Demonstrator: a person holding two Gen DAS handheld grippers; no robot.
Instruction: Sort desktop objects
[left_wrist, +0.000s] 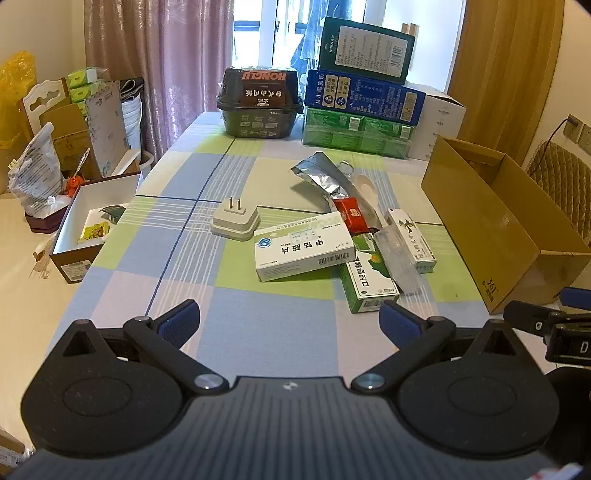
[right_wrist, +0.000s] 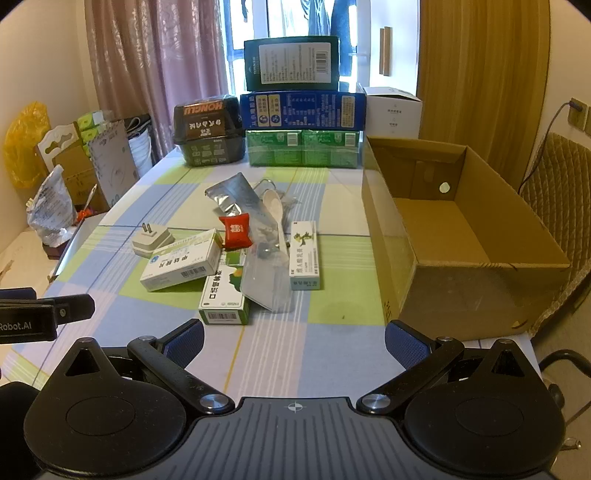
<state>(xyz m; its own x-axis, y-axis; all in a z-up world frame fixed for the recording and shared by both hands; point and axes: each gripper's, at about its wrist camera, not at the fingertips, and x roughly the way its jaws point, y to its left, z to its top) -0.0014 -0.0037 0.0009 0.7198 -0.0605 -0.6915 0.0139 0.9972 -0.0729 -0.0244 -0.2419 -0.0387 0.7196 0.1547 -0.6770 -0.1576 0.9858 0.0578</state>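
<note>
The left gripper (left_wrist: 290, 325) is hovering low over the checked tabletop (left_wrist: 258, 332) with its 2 fingers (left_wrist: 181, 325) spread wide and carrying nothing. The right gripper (right_wrist: 293, 341) is doing the same, fingers (right_wrist: 406, 347) wide and empty, likely because no pick is underway yet.

Just ahead of both sets of fingers, the clutter is lying in 1 loose heap: a green medicine box (right_wrist: 223, 295) nearest, a white medicine box (left_wrist: 304, 251) leaning across it, a clear plastic bag (right_wrist: 267, 280) and a slim white ointment box (right_wrist: 304, 256) beside them. Farther out are sitting a white plug adapter (left_wrist: 236, 221), a red sachet (right_wrist: 235, 230), a white spoon (right_wrist: 275, 212) and a crumpled foil pouch (left_wrist: 321, 173).

Right of the right fingers, an open cardboard box (right_wrist: 461, 229) is standing empty, probably the destination for sorted items.
</note>
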